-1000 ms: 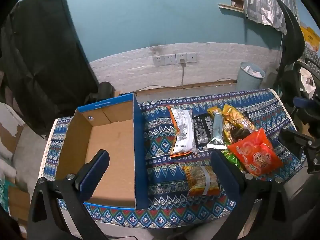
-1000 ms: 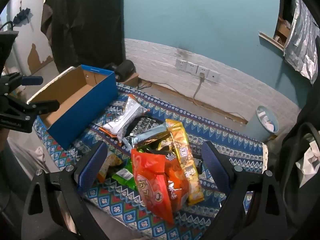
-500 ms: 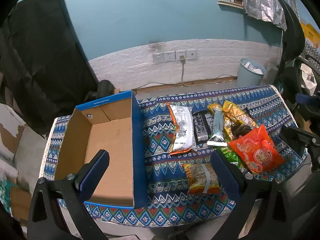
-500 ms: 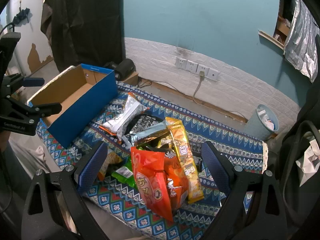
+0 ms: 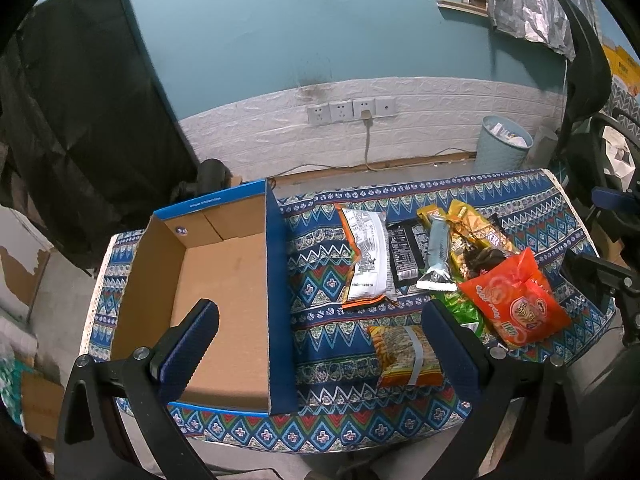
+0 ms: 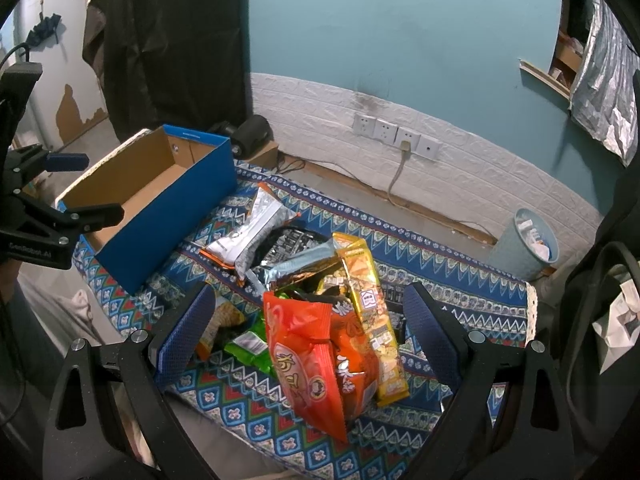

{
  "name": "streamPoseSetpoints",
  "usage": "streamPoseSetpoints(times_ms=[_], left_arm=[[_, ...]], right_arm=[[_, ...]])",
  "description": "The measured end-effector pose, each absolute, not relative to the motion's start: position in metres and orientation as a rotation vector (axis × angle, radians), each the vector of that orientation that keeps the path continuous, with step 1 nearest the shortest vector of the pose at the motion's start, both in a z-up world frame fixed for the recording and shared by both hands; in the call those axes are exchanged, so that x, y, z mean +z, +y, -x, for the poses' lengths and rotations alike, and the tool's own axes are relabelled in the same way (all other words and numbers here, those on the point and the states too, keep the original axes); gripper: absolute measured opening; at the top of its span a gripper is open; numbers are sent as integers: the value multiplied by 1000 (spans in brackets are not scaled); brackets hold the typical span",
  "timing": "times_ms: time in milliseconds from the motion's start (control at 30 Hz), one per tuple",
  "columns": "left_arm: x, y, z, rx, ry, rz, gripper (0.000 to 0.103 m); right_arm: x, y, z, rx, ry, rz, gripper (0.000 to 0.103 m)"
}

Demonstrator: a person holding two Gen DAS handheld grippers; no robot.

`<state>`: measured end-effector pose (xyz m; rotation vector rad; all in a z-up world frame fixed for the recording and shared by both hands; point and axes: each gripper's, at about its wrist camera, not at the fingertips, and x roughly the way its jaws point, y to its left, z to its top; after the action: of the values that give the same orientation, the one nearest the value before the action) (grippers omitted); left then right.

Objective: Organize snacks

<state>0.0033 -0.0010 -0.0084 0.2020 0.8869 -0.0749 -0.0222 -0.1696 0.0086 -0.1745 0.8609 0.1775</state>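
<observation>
Both grippers, left (image 5: 320, 344) and right (image 6: 306, 330), hover over the table, jaws wide, empty. The box (image 5: 224, 300) at frame left runs lengthwise toward the wall; snacks (image 5: 440, 264) lie at right.

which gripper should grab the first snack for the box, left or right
Right, probably. The right gripper hangs open directly over the snack pile, with the orange bag between its fingers. The left gripper is open over the box wall.

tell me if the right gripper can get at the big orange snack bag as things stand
Probably yes. The right gripper is open and empty, and the orange snack bag lies on top of the pile between its fingers, with nothing over it. The yellow packet alongside might get pinched too.
</observation>
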Motion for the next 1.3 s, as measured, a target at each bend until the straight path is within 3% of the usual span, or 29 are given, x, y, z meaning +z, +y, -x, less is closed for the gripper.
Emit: streamPoseSetpoints(times_ms=[1300], left_arm=[[-11, -4, -4, -91, 917, -195, 102]], right_arm=[[7, -168, 21, 187, 873, 163, 93]])
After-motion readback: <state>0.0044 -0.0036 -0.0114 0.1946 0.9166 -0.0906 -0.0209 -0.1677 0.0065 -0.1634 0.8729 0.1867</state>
